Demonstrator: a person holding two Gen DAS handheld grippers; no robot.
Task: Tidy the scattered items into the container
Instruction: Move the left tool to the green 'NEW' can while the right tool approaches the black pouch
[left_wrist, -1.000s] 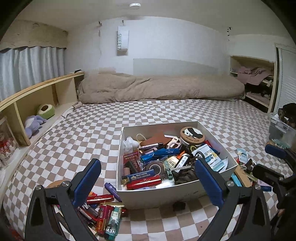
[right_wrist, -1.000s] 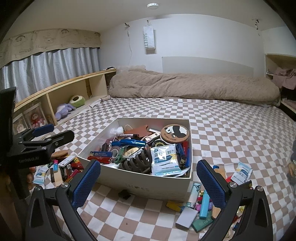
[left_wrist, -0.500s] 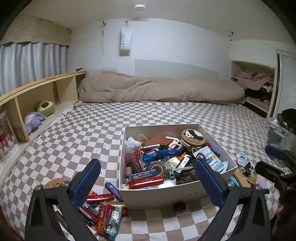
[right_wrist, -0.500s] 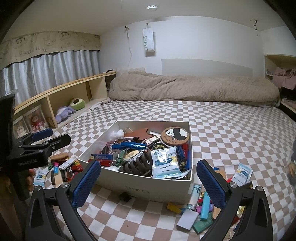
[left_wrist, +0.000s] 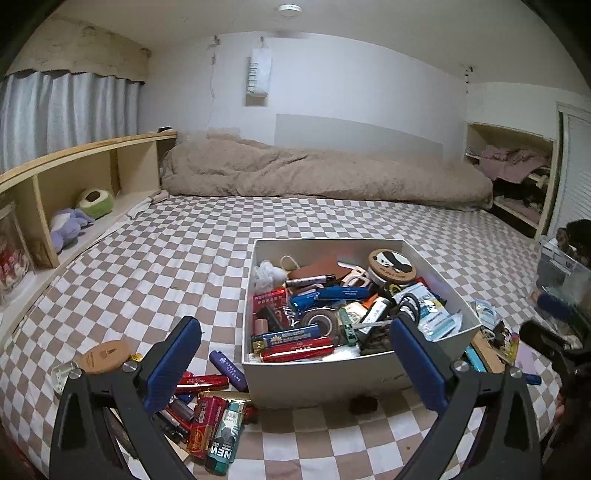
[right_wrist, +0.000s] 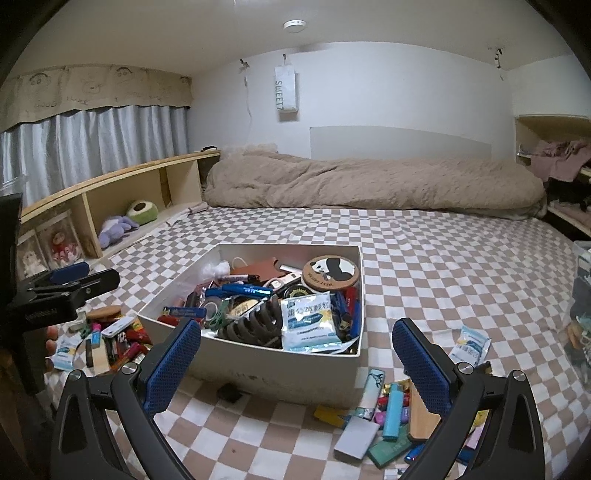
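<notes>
Gaping wide with nothing between its blue-padded fingers, the left gripper hangs low over the brown-and-white checked bedsheet, facing the near wall of the white cardboard box. That box is heaped with small items, a round panda-print coaster on top at its far side. Loose red packets and a purple tube lie just beside the box's left corner. The right gripper is likewise spread and empty, before the same box; a teal lighter and a grey flat card lie scattered near its right corner.
</notes>
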